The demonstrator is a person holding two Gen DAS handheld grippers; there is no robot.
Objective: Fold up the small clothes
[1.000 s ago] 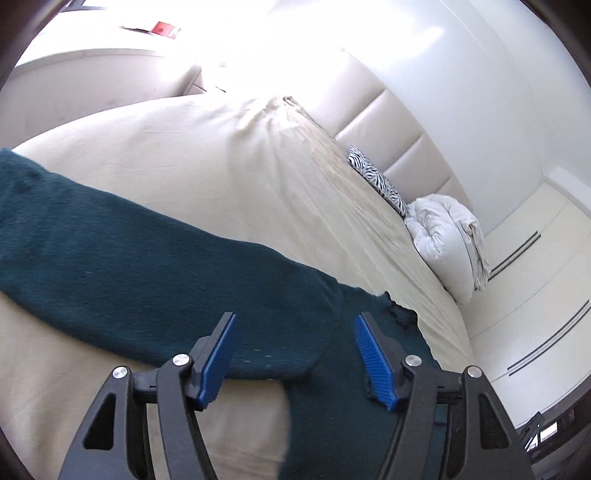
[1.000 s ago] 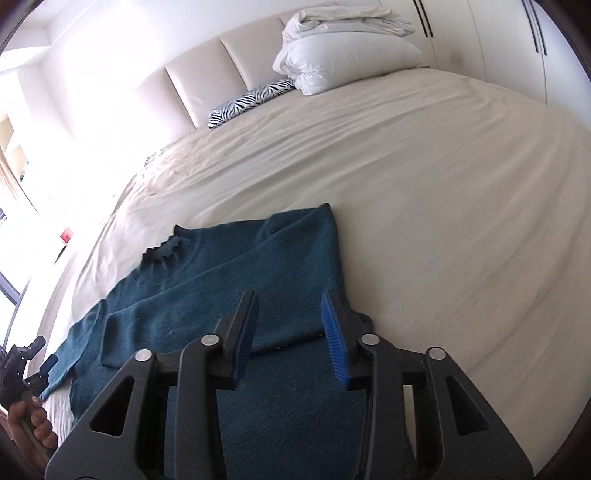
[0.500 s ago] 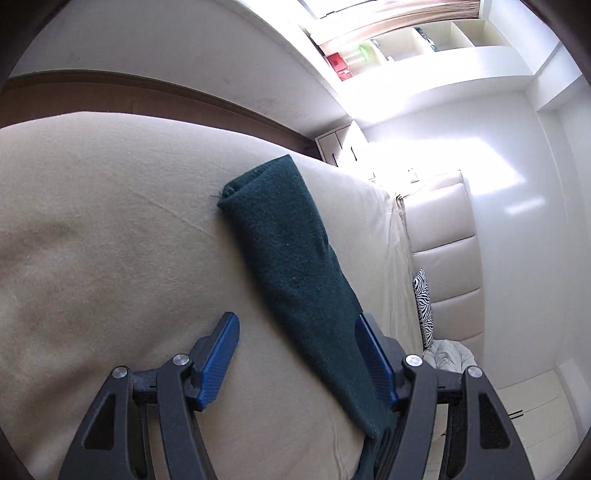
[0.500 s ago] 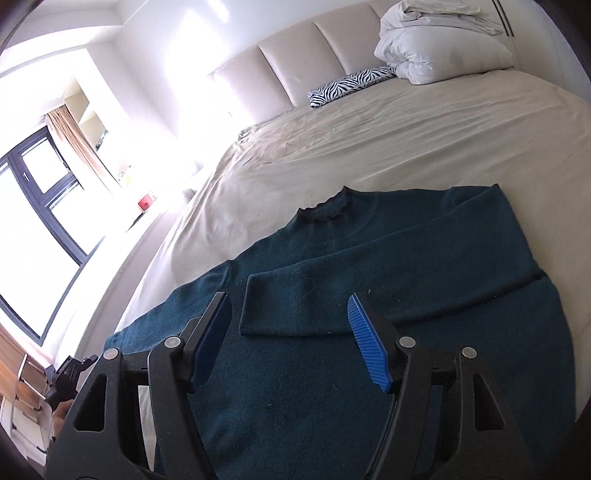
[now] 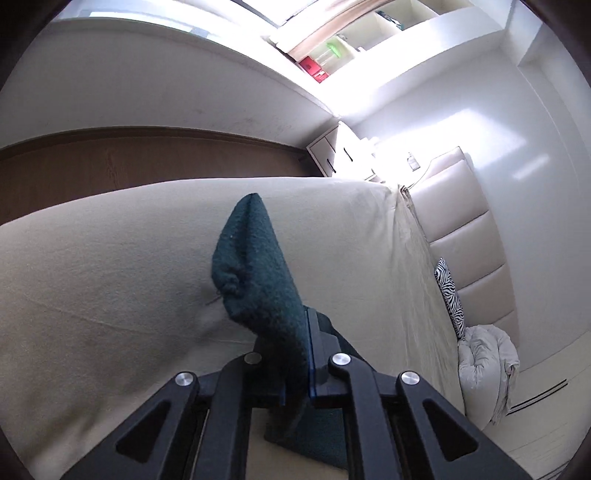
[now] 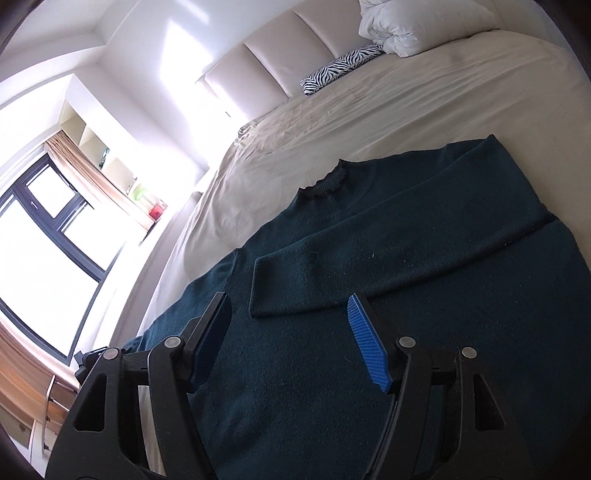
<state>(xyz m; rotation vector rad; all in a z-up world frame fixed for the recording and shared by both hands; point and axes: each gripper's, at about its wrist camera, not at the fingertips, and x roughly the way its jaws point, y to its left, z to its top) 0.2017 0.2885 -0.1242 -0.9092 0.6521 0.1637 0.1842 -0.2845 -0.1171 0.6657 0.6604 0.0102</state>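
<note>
A dark teal knit sweater [image 6: 424, 258] lies flat on the beige bed, collar toward the headboard. One sleeve [image 6: 369, 273] is folded across its chest. My right gripper [image 6: 291, 343] is open and empty, hovering over the sweater's lower body. In the left wrist view my left gripper [image 5: 297, 354] is shut on the other sleeve [image 5: 255, 266], near its cuff end, which stands up from the bed between the jaws. The left gripper [image 6: 92, 356] shows small at the bed's left edge in the right wrist view.
The bed sheet [image 5: 110, 277] is wide and beige. A zebra cushion [image 6: 340, 68] and white pillows [image 6: 417, 26] lie by the padded headboard [image 6: 280, 51]. A window [image 6: 40, 236] and shelves are at the left. A wooden panel [image 5: 147, 158] runs behind the bed's edge.
My left gripper swung to the sweater's outstretched sleeve and closed on it near the cuff, lifting it. My right gripper opened wider and drew back over the sweater's body.
</note>
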